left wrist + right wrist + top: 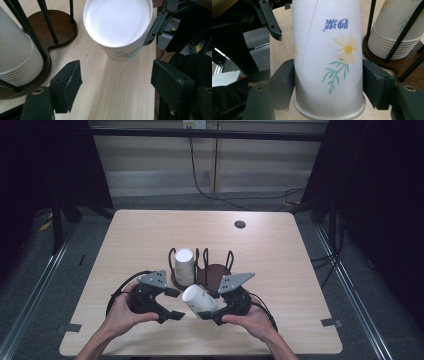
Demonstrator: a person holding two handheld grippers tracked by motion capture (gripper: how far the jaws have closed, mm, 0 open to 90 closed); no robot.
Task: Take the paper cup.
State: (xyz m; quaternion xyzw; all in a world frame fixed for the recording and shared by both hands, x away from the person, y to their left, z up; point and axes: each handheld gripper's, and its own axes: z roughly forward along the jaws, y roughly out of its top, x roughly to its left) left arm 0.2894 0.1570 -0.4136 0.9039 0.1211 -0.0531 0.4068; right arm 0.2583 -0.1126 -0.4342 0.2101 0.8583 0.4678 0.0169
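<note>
The table (280,270) carries a cup rack (200,270) just beyond both grippers. The right gripper (328,87) clamps a paper cup (328,62), its long axis tilted, base toward the left gripper (116,82), whose open, empty jaws face it.

- The cup rack (212,272) stands mid-table (280,250), a stack of cups (184,265) in its left bay.
- Just in front, a tilted single cup (199,301) sits between the right gripper's (212,312) fingers (283,85).
- The left gripper (172,304) lies left of it, apart.
</note>
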